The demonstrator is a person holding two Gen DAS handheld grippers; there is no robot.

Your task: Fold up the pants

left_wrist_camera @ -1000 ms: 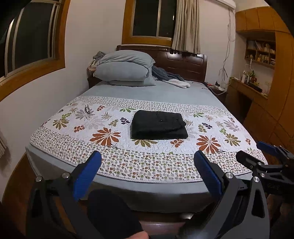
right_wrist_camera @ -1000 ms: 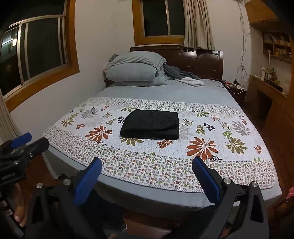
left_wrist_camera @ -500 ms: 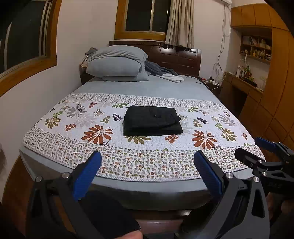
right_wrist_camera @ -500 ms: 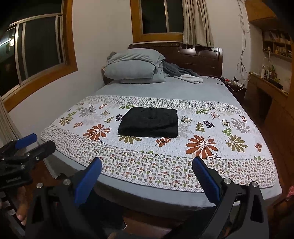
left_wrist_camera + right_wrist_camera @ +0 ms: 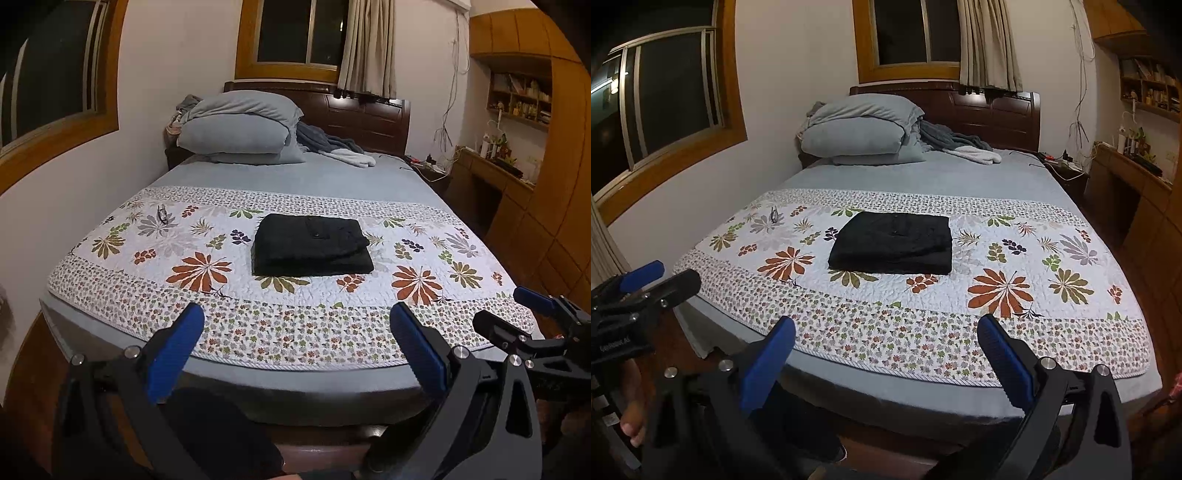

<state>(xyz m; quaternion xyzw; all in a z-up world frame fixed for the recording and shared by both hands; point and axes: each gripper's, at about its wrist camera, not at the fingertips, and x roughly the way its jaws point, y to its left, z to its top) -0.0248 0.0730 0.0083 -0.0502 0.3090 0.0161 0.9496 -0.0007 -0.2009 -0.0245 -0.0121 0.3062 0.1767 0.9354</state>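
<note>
Left wrist view: black pants folded into a compact rectangle, mid-quilt on the bed, long side running across, well ahead of both grippers. Left gripper spread wide, empty, short of the bed's foot; right gripper likewise wide and empty, about equally distant. Judged essentially done. No containers visible.

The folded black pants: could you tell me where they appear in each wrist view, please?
Left wrist: the folded black pants lie just right of centre, on the floral quilt, beyond the open left gripper.
Right wrist: the pants lie at centre, beyond the open right gripper.
Shared landmark: the stacked grey pillows by the headboard.
</note>
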